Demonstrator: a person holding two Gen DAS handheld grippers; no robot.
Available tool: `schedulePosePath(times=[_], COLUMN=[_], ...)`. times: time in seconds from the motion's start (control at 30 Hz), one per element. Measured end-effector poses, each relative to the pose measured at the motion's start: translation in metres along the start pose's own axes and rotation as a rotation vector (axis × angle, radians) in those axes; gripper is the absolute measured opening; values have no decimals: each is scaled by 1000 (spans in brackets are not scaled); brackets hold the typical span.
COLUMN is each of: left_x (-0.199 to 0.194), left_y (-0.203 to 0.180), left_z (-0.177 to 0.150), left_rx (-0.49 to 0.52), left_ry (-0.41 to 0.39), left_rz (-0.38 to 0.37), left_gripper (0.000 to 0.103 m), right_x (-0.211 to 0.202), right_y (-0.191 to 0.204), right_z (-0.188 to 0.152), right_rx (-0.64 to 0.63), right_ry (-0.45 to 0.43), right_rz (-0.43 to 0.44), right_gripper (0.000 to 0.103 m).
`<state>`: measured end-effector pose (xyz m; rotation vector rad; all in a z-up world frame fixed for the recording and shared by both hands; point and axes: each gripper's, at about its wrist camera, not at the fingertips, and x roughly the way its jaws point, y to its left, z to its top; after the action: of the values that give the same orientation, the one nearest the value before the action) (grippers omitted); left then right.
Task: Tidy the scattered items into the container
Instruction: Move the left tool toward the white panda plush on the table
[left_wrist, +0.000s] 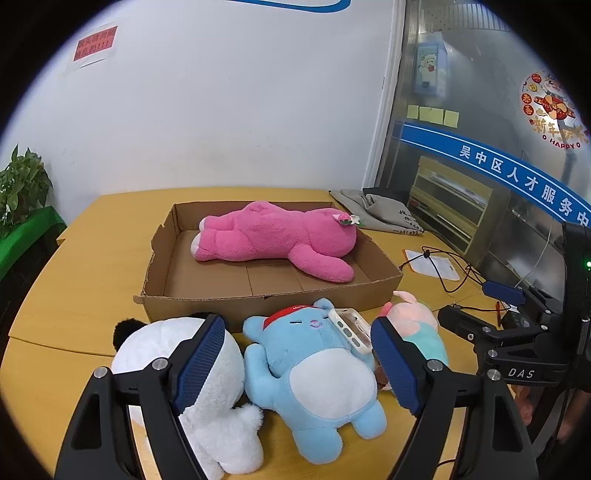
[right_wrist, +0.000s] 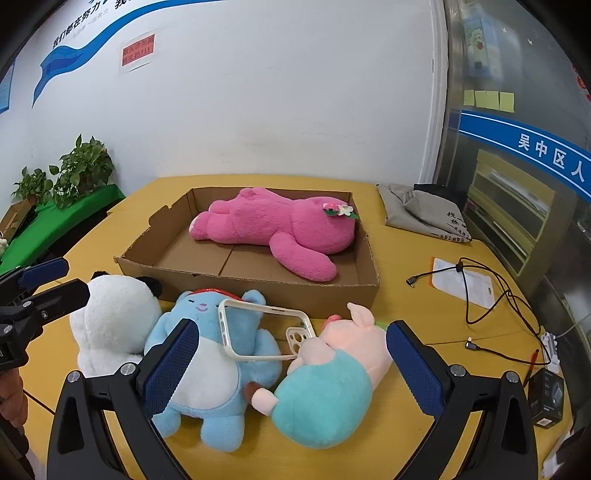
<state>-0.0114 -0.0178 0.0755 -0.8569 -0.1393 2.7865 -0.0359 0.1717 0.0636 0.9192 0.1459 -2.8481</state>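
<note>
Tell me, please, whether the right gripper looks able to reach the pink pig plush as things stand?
Probably yes: the right gripper is open with the pink pig plush lying right between its fingers, though the phone case leans on the pig's head.

Both wrist views face the cardboard tray (left_wrist: 266, 291) closely, sharing it.

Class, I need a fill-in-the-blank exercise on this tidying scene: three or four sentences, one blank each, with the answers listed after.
1. The only toy already inside the cardboard box is the ____ plush.
2. The cream phone case rests partly on the ____ plush bear.
3. The white panda plush lies on the ____, outside the box.
4. Both the left gripper and the right gripper are ____.

Answers: pink; blue; table; open
</note>
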Motion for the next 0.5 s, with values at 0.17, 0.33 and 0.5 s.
schedulePosePath(times=[0.17,0.33,0.5], left_x=[3,4,4], left_y=[4,10,17], left_z=[-1,-3,-7], left_rx=[-7,-20,-20], left_ry=[9,18,37], left_rz=[-2,-9,-1], left_gripper=[82,82,82], right_x=[1,4,9], right_y=[2,6,10], right_z=[-2,-5,-8], right_rx=[-6,-16,-13], right_ry=[4,12,22], right_rz=[-2,-1,5], right_gripper=[103,103,103])
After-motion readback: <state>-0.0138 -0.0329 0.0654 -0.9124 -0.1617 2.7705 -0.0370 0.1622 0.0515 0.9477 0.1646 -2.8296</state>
